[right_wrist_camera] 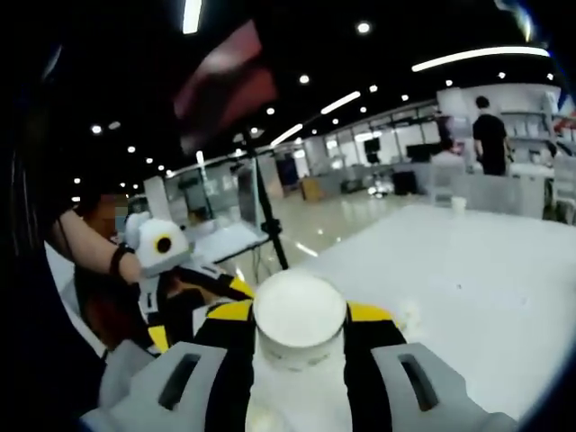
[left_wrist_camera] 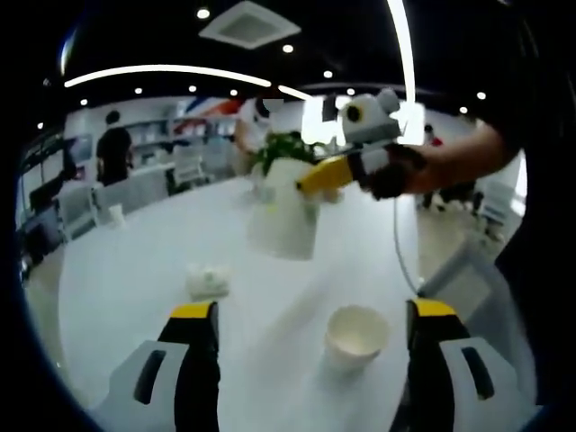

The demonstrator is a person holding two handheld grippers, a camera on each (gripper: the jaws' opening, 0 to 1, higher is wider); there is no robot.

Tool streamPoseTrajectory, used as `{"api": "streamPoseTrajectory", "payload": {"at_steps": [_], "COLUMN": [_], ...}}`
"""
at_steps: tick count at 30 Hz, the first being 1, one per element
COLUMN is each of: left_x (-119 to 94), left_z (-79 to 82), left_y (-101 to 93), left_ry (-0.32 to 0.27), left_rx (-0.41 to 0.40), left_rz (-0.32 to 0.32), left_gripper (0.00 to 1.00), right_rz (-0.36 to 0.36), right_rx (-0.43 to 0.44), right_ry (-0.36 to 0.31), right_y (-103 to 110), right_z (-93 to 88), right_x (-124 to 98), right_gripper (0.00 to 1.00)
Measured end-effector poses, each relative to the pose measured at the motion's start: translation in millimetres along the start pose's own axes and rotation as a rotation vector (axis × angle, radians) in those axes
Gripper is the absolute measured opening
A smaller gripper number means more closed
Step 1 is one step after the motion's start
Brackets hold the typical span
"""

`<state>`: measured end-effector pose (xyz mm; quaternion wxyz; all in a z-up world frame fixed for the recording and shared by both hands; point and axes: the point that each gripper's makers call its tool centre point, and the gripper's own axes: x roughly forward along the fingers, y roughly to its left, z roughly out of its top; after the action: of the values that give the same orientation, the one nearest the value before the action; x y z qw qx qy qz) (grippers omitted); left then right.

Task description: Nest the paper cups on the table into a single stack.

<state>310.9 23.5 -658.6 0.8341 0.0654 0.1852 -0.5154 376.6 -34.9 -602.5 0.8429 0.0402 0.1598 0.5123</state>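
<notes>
Your left hand-held gripper (left_wrist_camera: 306, 360) has its jaws wide apart, and in the left gripper view an upright paper cup (left_wrist_camera: 356, 337) stands on the white table (left_wrist_camera: 126, 270) between them, nearer the right jaw and not touching either. A crumpled white lump (left_wrist_camera: 208, 282) lies near the left jaw tip; you cannot tell what it is. Farther back your right hand-held gripper (left_wrist_camera: 310, 184) hangs above the table, carrying a second cup (left_wrist_camera: 283, 220) in front of a potted plant (left_wrist_camera: 286, 148).

In the right gripper view, that gripper is clamped on the carried cup's wall, its flat base facing the camera. The left gripper sits low at the left, beside a tripod (right_wrist_camera: 266, 211).

Paper cups are light and thin-walled, so they will likely crush or tip easily. Grip the standing one mid-wall, gently, keeping its mouth free for nesting.
</notes>
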Motion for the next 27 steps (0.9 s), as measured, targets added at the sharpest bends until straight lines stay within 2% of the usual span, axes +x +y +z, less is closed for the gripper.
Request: {"api": "streamPoseTrajectory", "payload": {"at_steps": [9, 13, 27], "left_x": [-1, 0, 5], "left_z": [1.5, 6.0, 20.9], "left_y": [-1.5, -3.7, -18.1], "left_ry": [-0.006, -0.018, -0.048], "left_rx": [0.001, -0.004, 0.014], "left_rz": [-0.001, -0.003, -0.043], "left_gripper": [0.84, 0.84, 0.83], "right_rz": [0.011, 0.032, 0.092], "right_rx": [0.006, 0.05, 0.073], "right_ry": [-0.016, -0.057, -0.072], "right_y": [5, 11, 30], "right_z": [5.6, 12.1, 13.0], "right_x": [0, 2, 14], "right_gripper": [0.35, 0.35, 0.35]}}
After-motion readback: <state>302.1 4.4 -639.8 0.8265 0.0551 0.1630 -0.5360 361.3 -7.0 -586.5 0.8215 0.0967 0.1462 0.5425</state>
